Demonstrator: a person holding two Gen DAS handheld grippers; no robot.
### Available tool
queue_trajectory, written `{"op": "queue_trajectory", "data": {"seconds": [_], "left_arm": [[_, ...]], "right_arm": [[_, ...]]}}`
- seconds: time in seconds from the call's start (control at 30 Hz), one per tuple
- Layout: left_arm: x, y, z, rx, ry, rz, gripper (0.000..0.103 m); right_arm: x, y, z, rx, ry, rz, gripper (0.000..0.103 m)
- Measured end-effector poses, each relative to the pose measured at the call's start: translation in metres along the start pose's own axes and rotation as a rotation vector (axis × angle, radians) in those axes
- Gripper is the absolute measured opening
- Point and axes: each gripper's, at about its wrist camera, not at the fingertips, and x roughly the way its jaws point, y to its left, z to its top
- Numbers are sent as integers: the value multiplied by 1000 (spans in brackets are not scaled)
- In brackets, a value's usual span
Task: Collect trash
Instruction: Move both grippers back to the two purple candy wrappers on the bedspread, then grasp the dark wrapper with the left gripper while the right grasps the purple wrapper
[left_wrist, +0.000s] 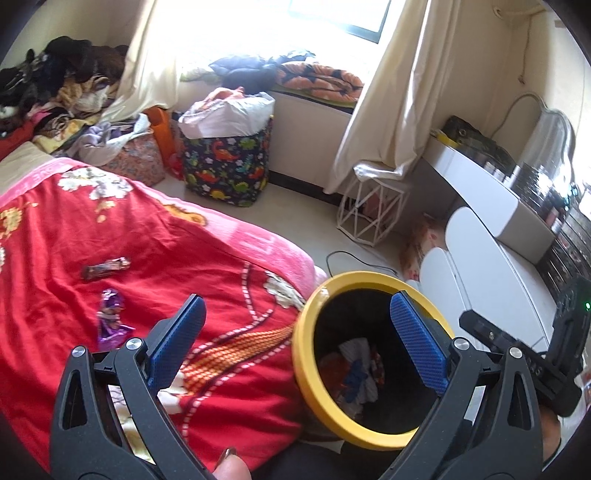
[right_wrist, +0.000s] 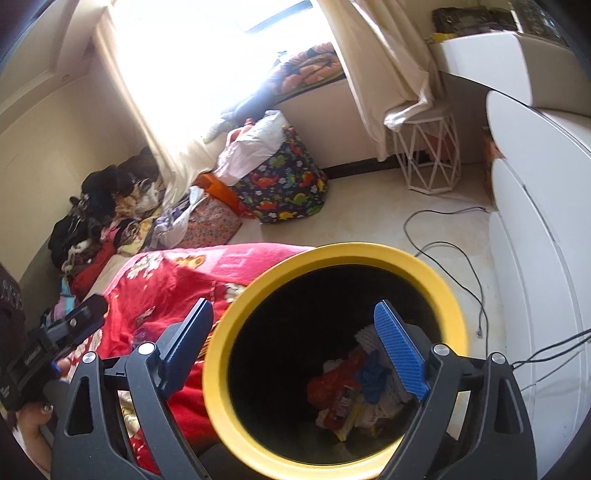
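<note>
Crinkly foil and film is the judgement on both remaining pieces: a purple wrapper (left_wrist: 112, 320) and a dark candy-bar wrapper (left_wrist: 106, 266) lie on the red floral blanket (left_wrist: 192, 236) of the bed. Both look very light, thin and limp, likely slippery on the printed faces, not fragile; a pinch will crumple them with no harm. Best hold, as I judge it: for the purple one, across the bunched middle where it stands off the cloth; for the bar wrapper, across its short width near the middle, so the pads do not snag the soft blanket beneath. Left gripper (left_wrist: 295, 343): jaws wide apart, nothing between them. The purple wrapper sits just beyond and outboard of its left fingertip, near; the bar wrapper lies farther ahead on the same side, apart from the purple one. Yellow-rimmed trash bin (left_wrist: 373, 356), black inside, stands touching the bed edge, ahead of and below the left gripper's right finger; it already holds crumpled paper, red and blue scraps (right_wrist: 354, 387). Right gripper (right_wrist: 295, 363): jaws also spread apart and empty, poised directly over the bin mouth, its right finger (right_wrist: 400, 356) seen against the bin's interior. Neither wrapper shows in the right wrist view.
</note>
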Motion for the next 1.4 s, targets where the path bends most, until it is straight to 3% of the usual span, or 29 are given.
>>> {"op": "queue_trajectory", "data": {"seconds": [0.57,0.97,1.23,1.4], "left_arm": [[-23,105,15,-166,-67,164,92],[-28,198,18,-302,-63,279,91],[-2,246,7,-414,12,259,63],[19,261,6,-452,63,224,60]], "right_arm": [[47,111,-26,-198,102,147,87],[114,213,-49,-346,216,287,87],[169,253,-71,-369,326,338,80],[202,266,-83,-371,401,331,74]]}}
